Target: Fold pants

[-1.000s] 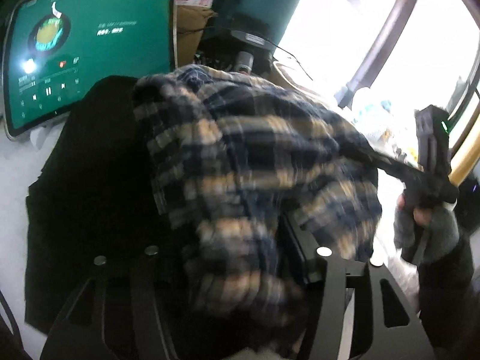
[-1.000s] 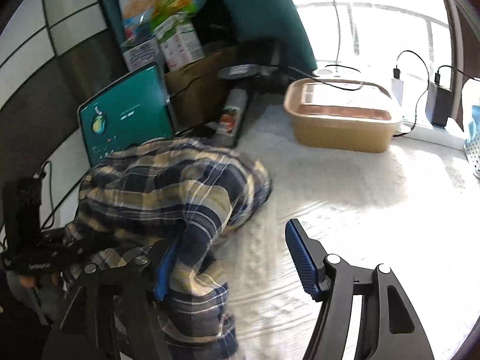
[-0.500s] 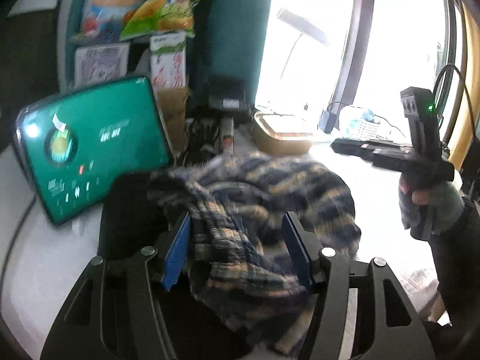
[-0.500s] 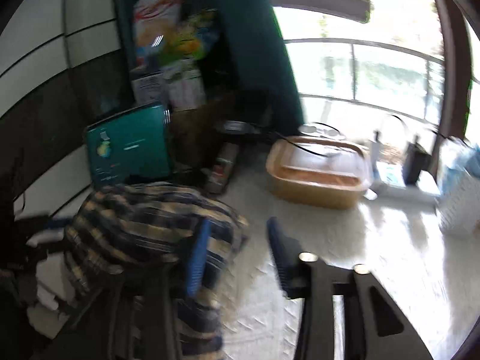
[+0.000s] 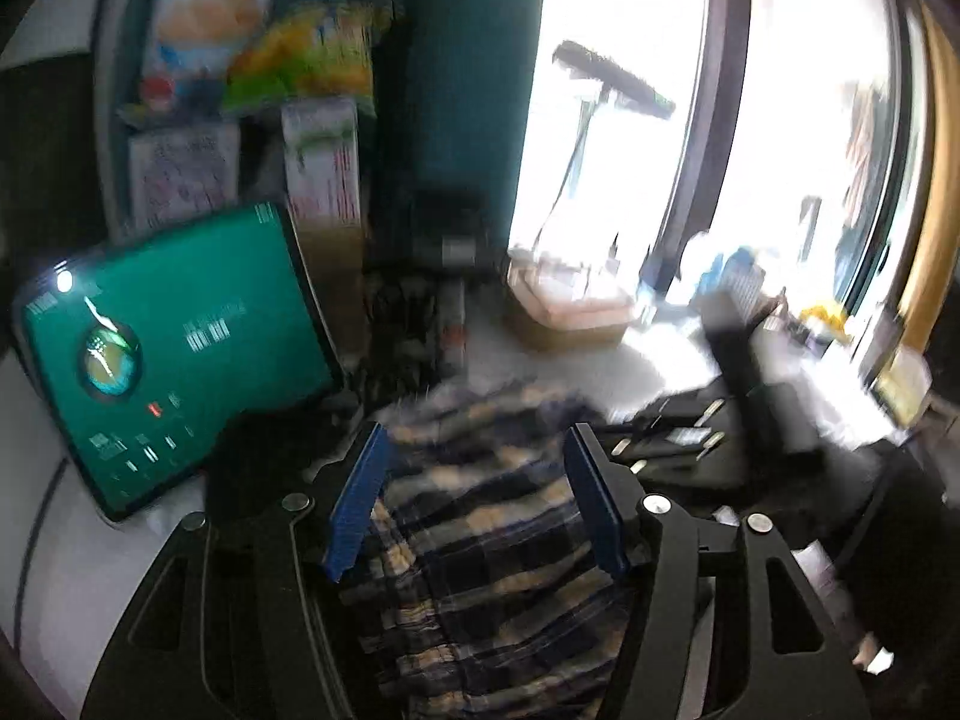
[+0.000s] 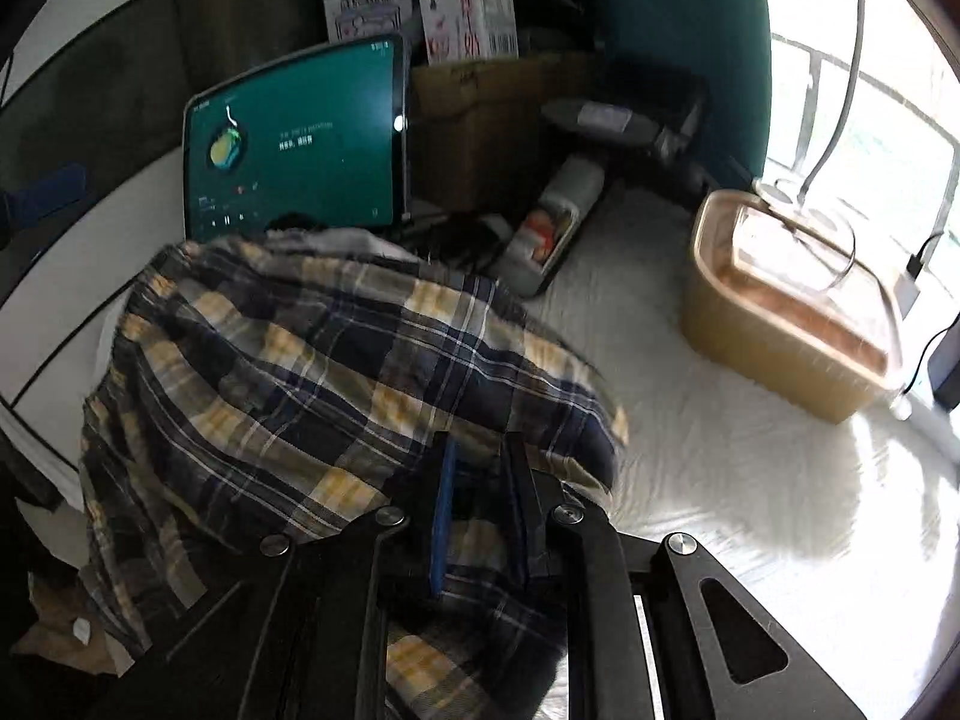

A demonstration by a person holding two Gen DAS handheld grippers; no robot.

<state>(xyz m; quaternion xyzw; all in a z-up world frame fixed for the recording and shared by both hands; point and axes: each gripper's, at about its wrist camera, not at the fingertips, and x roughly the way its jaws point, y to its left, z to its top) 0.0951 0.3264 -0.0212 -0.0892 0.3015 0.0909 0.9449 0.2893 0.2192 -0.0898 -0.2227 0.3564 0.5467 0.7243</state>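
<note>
Plaid pants sit bunched on the white bedding before the tablet — still unfolded. Right gripper closing on a fabric pinch; left gripper jaws apart, cloth between them, not pinched. Grab step — next, likely lift and spread flat.

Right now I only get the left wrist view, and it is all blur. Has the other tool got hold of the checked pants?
Observer: The right wrist view shows it. The right tool is closing its jaws, with a fold of the pants between them.
Visitor: Are the pants folded yet?
Observer: No. From that side they are a rumpled heap with no neat fold.
Visitor: And the tan smudge near the window?
Observer: A tan tub with a clear lid. It stands on the white cover, apart from the pants.
</note>
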